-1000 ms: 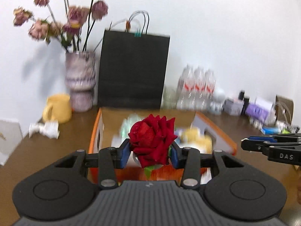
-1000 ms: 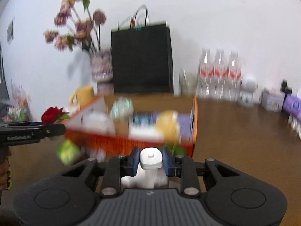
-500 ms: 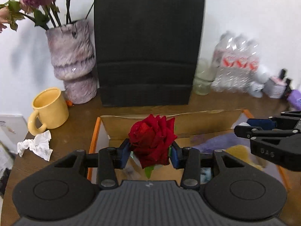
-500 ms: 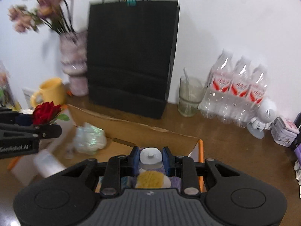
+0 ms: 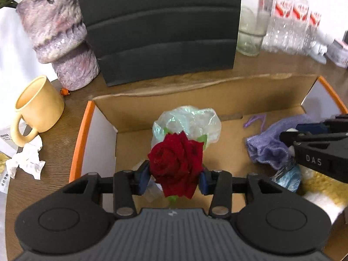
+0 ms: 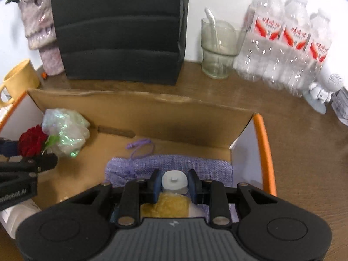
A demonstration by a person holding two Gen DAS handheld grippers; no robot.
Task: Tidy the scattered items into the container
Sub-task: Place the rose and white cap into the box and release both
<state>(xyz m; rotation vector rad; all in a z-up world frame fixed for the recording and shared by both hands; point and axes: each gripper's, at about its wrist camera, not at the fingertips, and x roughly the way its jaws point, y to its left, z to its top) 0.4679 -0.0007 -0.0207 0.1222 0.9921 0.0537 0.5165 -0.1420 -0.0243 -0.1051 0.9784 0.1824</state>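
The left gripper [image 5: 175,178] hangs over the left half of the cardboard box [image 5: 139,106], its jaws pinching a red rose [image 5: 176,163] by the bloom, with the green stem end poking out below. In the left wrist view the rose sits at centre frame, above the box floor and just in front of a crumpled clear plastic bag [image 5: 191,121] that already lies inside.

The right gripper [image 6: 173,186] is over the right half of the box, jaws pressed against a small white bottle [image 6: 174,181] by its cap. Beneath it, low in the right wrist view, lie a purple cloth pouch [image 6: 195,165] and something yellow and fuzzy [image 6: 165,205], both inside the box.

Judging by this, the tidying looks well along: several things are in the box, and two more are held over it, not yet let go. Both grippers only need to open for those to count as put away.

Still outside, at the left edge of the left wrist view, a crumpled white tissue [image 5: 27,161] lies on the wooden surface [image 6: 293,130] beside a yellow mug [image 5: 37,106]. The tissue looks like a likely leftover; whether the mug belongs to the task cannot be told.
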